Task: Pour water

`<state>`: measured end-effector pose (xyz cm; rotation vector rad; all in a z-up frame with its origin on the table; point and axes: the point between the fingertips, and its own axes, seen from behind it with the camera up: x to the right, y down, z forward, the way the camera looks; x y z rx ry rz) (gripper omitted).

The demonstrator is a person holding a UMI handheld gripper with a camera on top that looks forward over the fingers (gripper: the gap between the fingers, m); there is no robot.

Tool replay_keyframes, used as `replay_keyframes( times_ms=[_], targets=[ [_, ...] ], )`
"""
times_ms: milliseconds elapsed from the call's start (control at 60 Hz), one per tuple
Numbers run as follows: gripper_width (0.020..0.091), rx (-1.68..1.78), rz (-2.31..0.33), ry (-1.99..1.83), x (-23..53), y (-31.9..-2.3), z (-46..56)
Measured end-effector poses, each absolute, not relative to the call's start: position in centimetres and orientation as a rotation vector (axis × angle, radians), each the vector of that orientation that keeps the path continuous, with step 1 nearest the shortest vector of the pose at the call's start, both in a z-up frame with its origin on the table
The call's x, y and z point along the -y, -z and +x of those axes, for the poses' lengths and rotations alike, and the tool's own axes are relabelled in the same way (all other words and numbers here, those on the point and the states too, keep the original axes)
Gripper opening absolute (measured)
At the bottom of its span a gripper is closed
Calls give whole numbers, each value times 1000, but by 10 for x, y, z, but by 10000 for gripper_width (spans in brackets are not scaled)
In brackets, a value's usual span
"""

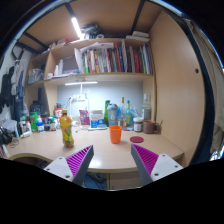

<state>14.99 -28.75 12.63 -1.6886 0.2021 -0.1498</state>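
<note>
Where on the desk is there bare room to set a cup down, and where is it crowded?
Free: the near strip of the desk between the orange cup and the open gripper, and the patch between that cup and the yellow bottle. Crowded: the back row of bottles under the bookshelf, and the far end beside the yellow bottle.

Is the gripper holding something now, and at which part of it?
Nothing is held. The gripper is open with an empty gap between its fingers; the orange cup stands beyond them on the desk.

Open gripper [113, 164] before orange cup [115, 134]
</note>
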Motion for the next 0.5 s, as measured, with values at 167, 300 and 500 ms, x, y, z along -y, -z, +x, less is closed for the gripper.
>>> replay_keyframes(
  times_ms=[167, 300, 500],
  targets=[
    [839, -215, -1703, 178, 284, -118, 160],
    [840, -219, -1711, 178, 278, -114, 164],
    [836, -136, -1698, 153, 251, -109, 133]
  ],
)
